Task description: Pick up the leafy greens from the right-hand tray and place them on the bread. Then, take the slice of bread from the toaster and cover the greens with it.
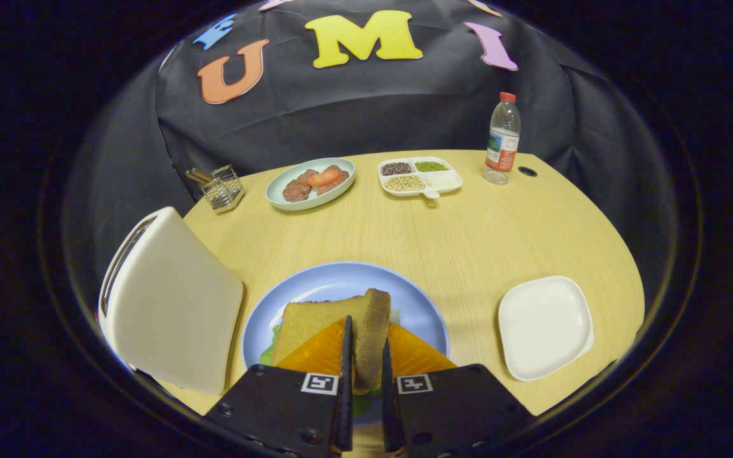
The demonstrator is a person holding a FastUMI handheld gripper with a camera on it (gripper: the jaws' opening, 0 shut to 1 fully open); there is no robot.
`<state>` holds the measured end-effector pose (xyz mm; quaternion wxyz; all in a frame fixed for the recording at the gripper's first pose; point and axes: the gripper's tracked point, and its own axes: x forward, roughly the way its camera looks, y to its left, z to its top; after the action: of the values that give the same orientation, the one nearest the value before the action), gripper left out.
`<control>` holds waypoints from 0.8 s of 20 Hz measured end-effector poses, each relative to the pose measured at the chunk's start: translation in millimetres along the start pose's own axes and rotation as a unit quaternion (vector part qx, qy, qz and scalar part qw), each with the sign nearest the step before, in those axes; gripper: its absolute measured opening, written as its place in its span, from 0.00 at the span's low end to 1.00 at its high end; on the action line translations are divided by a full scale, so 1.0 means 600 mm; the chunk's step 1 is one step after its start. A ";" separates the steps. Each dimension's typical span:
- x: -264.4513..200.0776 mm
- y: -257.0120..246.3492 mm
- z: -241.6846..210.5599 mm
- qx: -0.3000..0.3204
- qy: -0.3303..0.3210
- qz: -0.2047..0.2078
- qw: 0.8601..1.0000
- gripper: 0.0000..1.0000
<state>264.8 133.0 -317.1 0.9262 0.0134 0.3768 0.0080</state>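
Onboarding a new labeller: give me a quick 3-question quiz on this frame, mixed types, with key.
1. True or false: the gripper is shut on the bread slice.
2. Multiple choice: what stands just beside the blue plate, opposite the white tray? A) bottle B) toaster C) divided dish
3. Fill in: green leaves peek out from under the ___ on the blue plate.

Key: 1 true; 2 B, the toaster; 3 bread. The bottle and divided dish stand at the table's far side.
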 end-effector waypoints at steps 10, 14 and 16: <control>-0.059 -0.032 0.005 -0.004 -0.007 -0.035 0.999 0.89; -0.129 -0.032 0.035 0.003 -0.057 -0.030 0.998 0.94; -0.175 -0.031 0.050 -0.003 -0.086 -0.030 0.996 0.96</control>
<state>210.4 111.4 -223.0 0.9551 0.0004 0.2957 -0.0199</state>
